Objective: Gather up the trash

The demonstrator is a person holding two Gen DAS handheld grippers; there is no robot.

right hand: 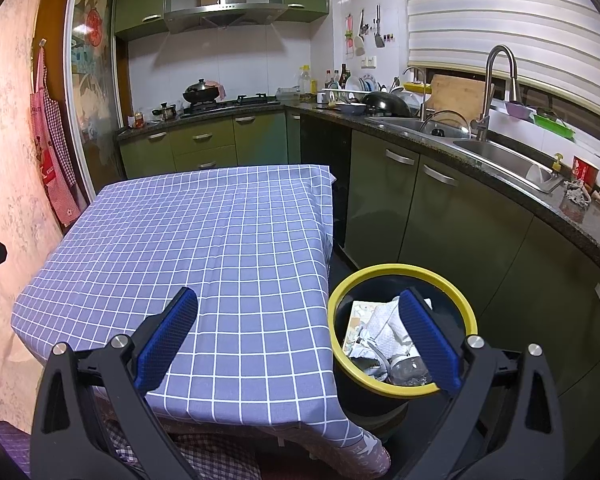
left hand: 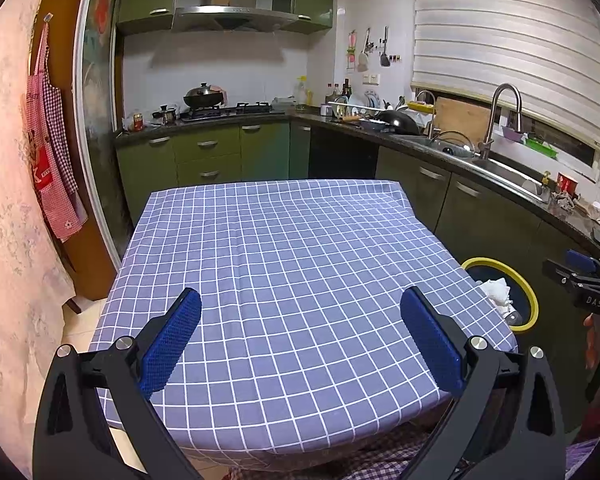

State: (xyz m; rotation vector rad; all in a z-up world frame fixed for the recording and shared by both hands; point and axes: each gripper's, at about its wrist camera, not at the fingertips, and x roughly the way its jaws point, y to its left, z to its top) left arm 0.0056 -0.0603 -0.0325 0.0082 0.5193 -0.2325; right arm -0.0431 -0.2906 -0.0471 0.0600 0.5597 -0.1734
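- The left gripper (left hand: 300,336) hangs over the lower middle of the table (left hand: 284,240) in the left wrist view, jaws spread wide, gripping nothing.
- The grid-patterned purple cloth shows bare.
- The right gripper (right hand: 298,334) straddles the table edge, jaws released and empty; its right finger overlaps the bin.
- The trash bin (right hand: 456,280), dark with a yellow rim, stands lower right of the right wrist view, just beside the table.
- The trash (right hand: 380,336) inside it: crumpled white paper, printed wrappers, a clear plastic bottle.
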